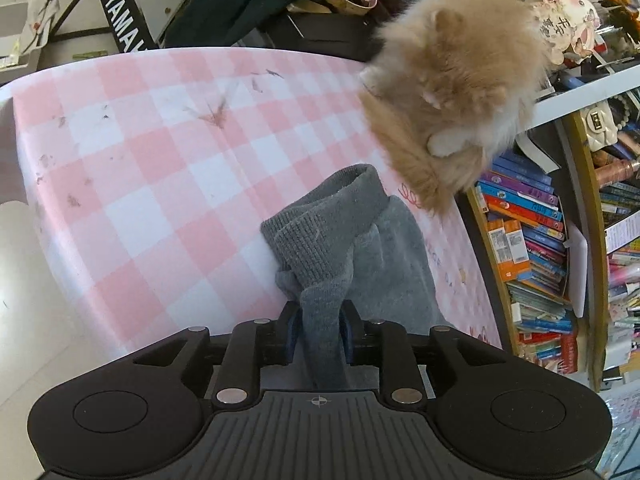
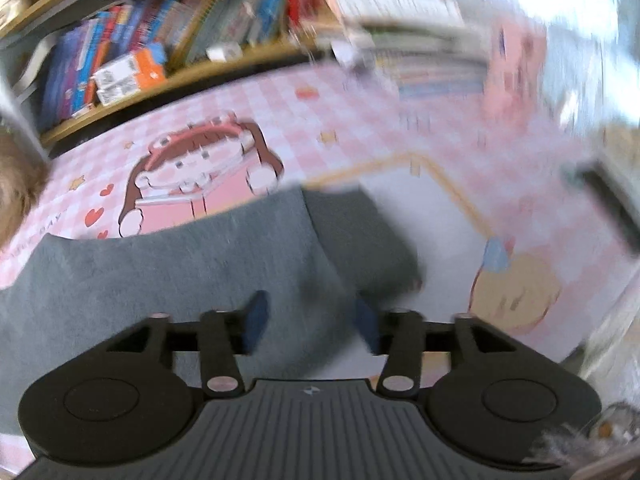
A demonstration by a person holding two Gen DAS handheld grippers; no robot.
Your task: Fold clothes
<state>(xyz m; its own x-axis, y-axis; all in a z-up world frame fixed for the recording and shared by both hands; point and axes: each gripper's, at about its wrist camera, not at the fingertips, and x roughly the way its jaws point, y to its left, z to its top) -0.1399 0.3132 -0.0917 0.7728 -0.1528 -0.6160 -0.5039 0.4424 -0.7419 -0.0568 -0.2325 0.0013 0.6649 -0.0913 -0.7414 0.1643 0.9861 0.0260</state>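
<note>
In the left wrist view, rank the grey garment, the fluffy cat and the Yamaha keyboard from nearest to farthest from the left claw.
1. Grey garment: pinched in the left claw, lying straight ahead on the pink checked table.
2. Fluffy cat: ahead to the right, at the table's right edge.
3. Yamaha keyboard: beyond the table's far edge, upper left.

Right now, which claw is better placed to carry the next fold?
Left. The left claw is already shut on the grey garment; the right claw is open over it, holding nothing, its view blurred.
</note>
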